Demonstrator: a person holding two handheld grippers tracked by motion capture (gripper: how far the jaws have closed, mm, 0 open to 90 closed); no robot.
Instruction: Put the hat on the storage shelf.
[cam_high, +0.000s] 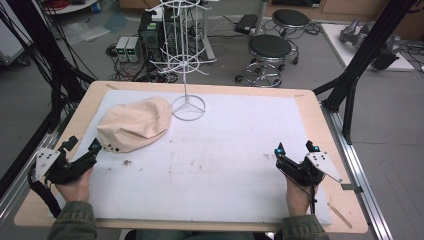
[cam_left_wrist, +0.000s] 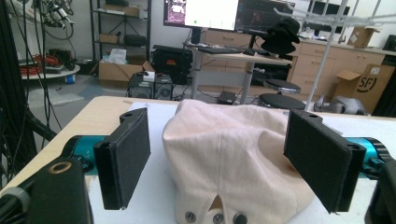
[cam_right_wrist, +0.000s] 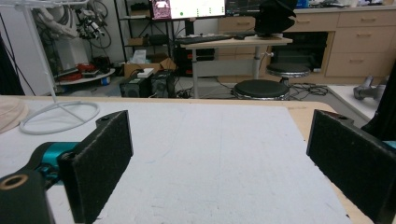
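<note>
1. Cap (cam_high: 134, 123) — beige cloth, lying on the white mat (cam_high: 225, 165) at its far-left part, just left of the rack's ring base (cam_high: 188, 108). In your left gripper view its back faces you, with snap studs (cam_left_wrist: 215, 217) along the near edge.
2. Rack (cam_high: 184, 50) — white wire stand, upright at the far middle of the mat, arms bare.
3. Left gripper (cam_high: 82, 150) — jaws spread wide, holding nothing. It sits just short of the cap's near-left edge; I judge no contact yet.
4. Right gripper (cam_high: 296, 147) — jaws likewise spread and empty, over bare mat at the near right, well apart from cap and rack.
5. Key relation — the cap lies straight ahead of your left gripper, framed between its two pads (cam_left_wrist: 125, 156), its long axis running from near left toward the rack. Your left hand (cam_high: 75, 187) is far the nearer; the right would have to cross the whole mat.
6. Likely aim, as a guess — the cap goes onto the rack.
</note>
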